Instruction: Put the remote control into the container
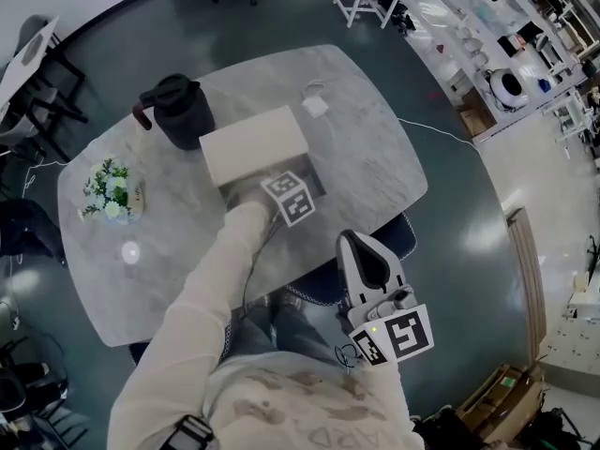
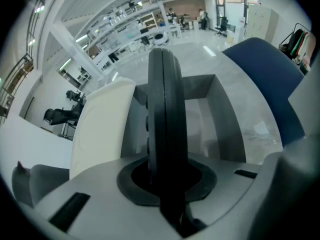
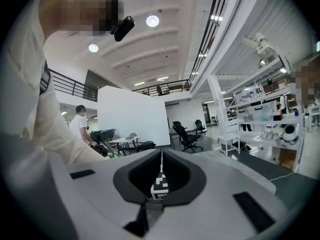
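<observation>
In the head view, the left gripper reaches out over the pale marbled surface, with its marker cube above the open grey container. A cream lid lies at the far side of the container, touching it. Beyond the lid stands a dark jug, and a small bunch of flowers sits near the left edge of the surface. The right gripper is held back near the person's body, off the near edge of the surface and above a blue chair.

In the left gripper view, the jaws of the left gripper are clamped on the black remote control. It stands on its narrow edge and points away from the camera into the opening of the container. Whether its far end touches the bottom cannot be told. The cream lid shows just to the left, and the blue chair is to the right.

In the right gripper view, the right gripper points up into the room, and its jaws are closed together with nothing between them. The person's pale sleeve fills the left side.
</observation>
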Action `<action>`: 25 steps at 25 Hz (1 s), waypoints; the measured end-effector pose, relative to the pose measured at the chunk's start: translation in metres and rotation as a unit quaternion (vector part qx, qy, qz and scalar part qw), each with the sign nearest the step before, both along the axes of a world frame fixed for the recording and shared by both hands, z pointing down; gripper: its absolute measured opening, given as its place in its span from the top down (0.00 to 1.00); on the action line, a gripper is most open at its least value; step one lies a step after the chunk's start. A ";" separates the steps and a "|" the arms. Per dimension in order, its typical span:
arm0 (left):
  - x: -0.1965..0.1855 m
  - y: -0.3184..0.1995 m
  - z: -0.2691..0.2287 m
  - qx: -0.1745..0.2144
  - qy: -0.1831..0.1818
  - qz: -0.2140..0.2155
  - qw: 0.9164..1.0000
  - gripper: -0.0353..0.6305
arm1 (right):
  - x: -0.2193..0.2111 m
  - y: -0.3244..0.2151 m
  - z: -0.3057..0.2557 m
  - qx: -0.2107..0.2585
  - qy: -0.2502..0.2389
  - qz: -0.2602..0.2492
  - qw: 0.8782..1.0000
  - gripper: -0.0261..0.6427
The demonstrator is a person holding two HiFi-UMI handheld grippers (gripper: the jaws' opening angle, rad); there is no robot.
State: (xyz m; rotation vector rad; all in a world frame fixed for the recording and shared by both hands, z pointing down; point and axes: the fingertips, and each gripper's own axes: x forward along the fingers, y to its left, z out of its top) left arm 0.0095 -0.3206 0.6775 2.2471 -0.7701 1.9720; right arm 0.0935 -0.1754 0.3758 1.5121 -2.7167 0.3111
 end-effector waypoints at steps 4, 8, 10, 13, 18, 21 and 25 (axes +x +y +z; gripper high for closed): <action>0.002 -0.001 0.001 -0.015 -0.015 -0.002 1.000 0.86 | 0.005 -0.001 0.002 -0.003 -0.004 -0.001 1.000 0.93; 0.003 0.001 0.003 -0.040 -0.029 0.013 0.999 0.86 | 0.006 -0.001 0.003 -0.004 -0.006 -0.004 1.000 0.93; 0.003 0.000 0.003 -0.051 -0.035 0.005 0.998 0.86 | 0.007 -0.002 0.003 -0.005 -0.006 -0.005 1.000 0.93; 0.001 0.000 0.003 -0.054 -0.045 -0.002 0.997 0.86 | 0.006 -0.002 0.004 -0.005 -0.007 -0.006 1.000 0.93; 0.002 0.000 0.003 -0.047 -0.034 -0.002 0.998 0.86 | 0.009 -0.002 0.004 -0.004 -0.009 -0.006 1.000 0.93; 0.002 0.001 0.002 -0.045 -0.019 -0.006 0.999 0.86 | 0.011 -0.001 0.003 -0.003 -0.010 -0.007 1.000 0.93; 0.001 0.001 0.002 -0.041 -0.012 -0.001 0.999 0.86 | 0.010 -0.001 0.003 -0.002 -0.011 -0.008 1.000 0.93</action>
